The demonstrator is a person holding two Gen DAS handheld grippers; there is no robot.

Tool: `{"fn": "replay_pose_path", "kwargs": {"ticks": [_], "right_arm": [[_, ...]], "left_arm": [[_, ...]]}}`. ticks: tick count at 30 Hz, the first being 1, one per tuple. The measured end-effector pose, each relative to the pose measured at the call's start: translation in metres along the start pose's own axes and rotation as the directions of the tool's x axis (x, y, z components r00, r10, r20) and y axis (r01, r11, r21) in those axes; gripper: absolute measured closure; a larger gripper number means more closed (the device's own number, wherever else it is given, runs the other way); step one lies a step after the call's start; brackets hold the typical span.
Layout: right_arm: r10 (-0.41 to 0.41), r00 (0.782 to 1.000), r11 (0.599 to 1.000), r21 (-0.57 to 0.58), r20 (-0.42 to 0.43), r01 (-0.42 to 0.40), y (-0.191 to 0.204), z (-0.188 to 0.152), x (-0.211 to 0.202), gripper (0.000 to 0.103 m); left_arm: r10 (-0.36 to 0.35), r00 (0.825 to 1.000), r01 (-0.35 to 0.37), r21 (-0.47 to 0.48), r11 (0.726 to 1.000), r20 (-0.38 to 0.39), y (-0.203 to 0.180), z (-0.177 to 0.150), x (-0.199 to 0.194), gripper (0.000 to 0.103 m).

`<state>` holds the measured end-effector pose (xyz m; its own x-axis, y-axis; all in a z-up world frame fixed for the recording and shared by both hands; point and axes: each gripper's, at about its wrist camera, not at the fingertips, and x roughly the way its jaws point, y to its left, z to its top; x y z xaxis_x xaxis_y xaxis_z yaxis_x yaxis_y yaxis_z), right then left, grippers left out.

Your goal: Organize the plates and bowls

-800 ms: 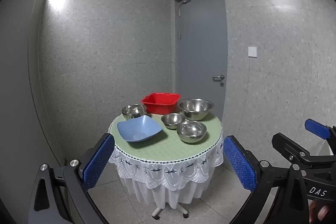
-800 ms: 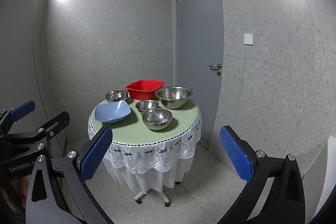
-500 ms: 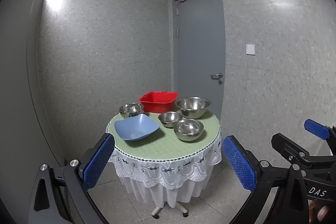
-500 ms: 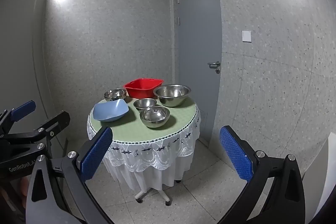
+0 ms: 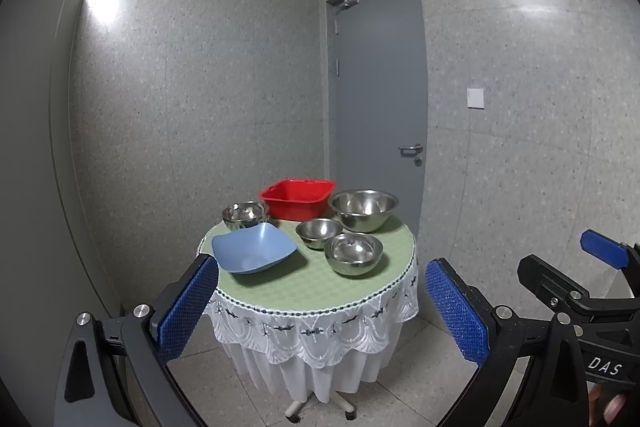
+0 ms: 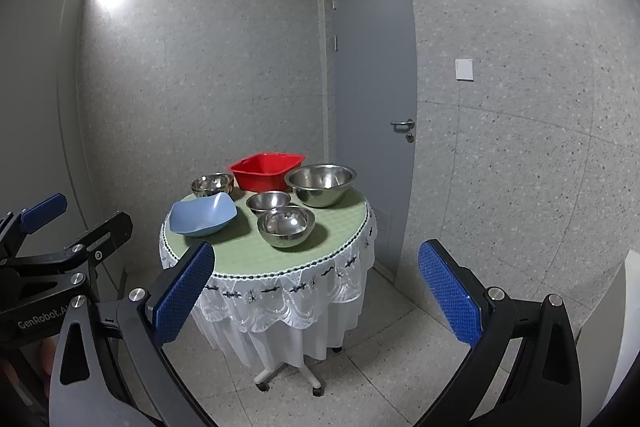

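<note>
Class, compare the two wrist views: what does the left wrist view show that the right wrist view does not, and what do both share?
Only the left wrist view shows the right gripper from the side, at its right edge. Only the right wrist view shows the left gripper, at its left edge. Both share the round table, red tub, blue bowl, steel bowls, and grey door.

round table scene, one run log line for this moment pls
phase: approach | left gripper: open, empty | right gripper: open, empty | round table: untouched

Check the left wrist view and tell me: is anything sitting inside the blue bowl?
No, the blue bowl shows a bare inside, and the steel bowls stand apart from it on the table.
</note>
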<state>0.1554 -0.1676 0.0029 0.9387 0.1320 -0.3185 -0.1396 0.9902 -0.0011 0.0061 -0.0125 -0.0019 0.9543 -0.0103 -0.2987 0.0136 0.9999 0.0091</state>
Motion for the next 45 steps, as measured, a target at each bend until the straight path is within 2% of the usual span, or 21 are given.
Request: {"fn": "replay_pose_path", "kwargs": {"ticks": [9,16,45], "right_arm": [[-0.006,1.0,1.0,-0.002,0.03,0.006,-0.003,0.001,0.006,0.0],[-0.042,0.996,0.999,-0.025,0.078,0.044,-0.001,0.0,0.003,0.0],[-0.026,0.997,1.0,-0.006,0.07,0.027,-0.009,0.002,0.012,0.0]], "left_arm": [[0.006,1.0,-0.006,0.0,1.0,0.014,-0.004,-0.003,0.005,0.001],[0.003,1.0,-0.003,-0.002,1.0,0.025,-0.005,-0.004,0.009,0.001],[0.017,0.999,-0.017,0.009,1.0,0.037,-0.013,-0.01,0.02,0.001]]}}
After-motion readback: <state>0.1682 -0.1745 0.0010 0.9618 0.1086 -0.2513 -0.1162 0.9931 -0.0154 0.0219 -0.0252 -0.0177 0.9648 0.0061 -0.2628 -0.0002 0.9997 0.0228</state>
